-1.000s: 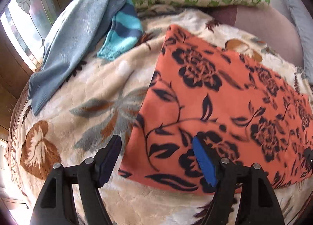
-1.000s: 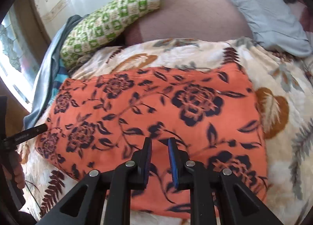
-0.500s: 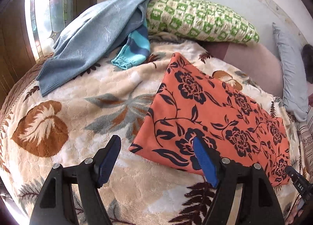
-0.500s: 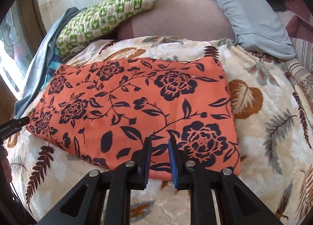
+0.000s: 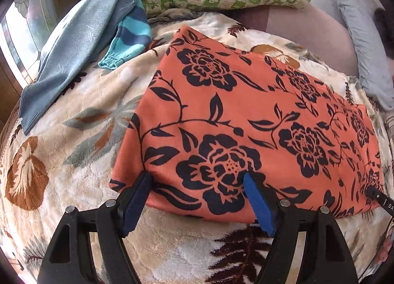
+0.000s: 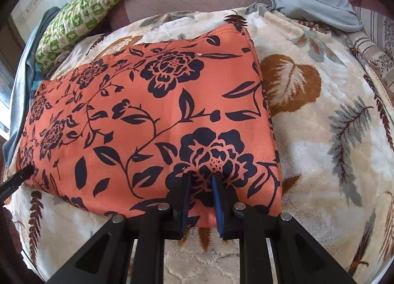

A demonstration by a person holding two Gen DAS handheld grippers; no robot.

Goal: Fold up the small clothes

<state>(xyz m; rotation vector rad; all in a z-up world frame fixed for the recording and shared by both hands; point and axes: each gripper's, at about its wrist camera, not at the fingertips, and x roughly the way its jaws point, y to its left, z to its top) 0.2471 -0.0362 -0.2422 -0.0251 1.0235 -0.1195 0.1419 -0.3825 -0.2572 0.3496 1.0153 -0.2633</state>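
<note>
Both grippers angled down over the orange floral cloth (image 5: 246, 116) on the plush leaf-print blanket (image 5: 73, 160).
Left gripper (image 5: 197, 180) spread wide at near-left corner; right gripper (image 6: 200, 180) narrowed, empty, tips over near-right corner; smooth, flat, folded rectangle.

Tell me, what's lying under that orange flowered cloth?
The orange cloth lies flat on a cream plush blanket printed with leaves, which shows all around its edges. Whatever sits directly beneath its middle is covered, so nothing else can be made out there.
</note>
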